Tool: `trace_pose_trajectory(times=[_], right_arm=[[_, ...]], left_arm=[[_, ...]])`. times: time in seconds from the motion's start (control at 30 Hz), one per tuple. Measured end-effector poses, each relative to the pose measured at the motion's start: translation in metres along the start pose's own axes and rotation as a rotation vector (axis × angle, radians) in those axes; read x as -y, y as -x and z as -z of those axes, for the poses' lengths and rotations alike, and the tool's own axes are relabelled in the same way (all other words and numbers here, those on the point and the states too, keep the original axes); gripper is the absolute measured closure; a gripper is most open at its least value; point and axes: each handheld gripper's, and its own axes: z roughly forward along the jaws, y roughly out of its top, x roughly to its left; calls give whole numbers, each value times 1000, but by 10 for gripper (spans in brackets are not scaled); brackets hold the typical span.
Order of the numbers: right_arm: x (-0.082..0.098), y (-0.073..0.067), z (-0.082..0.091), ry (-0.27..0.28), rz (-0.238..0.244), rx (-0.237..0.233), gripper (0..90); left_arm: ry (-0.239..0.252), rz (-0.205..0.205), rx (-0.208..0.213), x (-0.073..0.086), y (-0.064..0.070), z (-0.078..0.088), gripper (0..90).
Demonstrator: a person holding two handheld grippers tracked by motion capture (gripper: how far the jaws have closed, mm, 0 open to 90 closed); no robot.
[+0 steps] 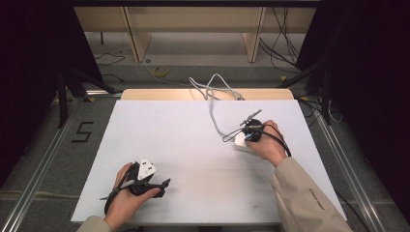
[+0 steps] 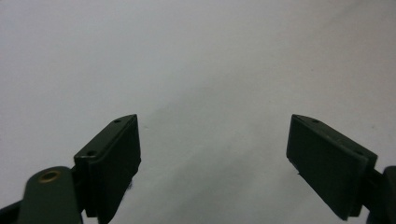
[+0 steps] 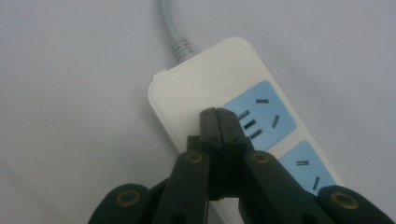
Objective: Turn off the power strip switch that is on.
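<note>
Right gripper (image 3: 218,112) — jaws pressed together, empty — bears on the white power strip (image 3: 196,93), tips just beside the upper blue socket panel (image 3: 259,114). The strip lies at 3 o'clock on the table (image 1: 183,140), its cable (image 1: 212,94) trailing toward 12. Left gripper (image 2: 212,163) — jaws spread, empty — rests at 7 o'clock. Risk: closed tips skidding off the smooth casing, or a taut cable dragging the strip aside

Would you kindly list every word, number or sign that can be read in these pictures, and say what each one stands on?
"5": black figure on the grey floor, left of the table.
Faint embossed marking on the white power strip: too blurred to read.
Small print on the beige sleeve: too small to read.
</note>
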Motion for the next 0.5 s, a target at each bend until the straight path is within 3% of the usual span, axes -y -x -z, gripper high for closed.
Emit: trace_pose_trajectory(times=[0.5], right_arm=[[1, 1, 0, 10, -16, -7, 900]], left_arm=[[0, -1, -1, 0, 0, 0, 175]])
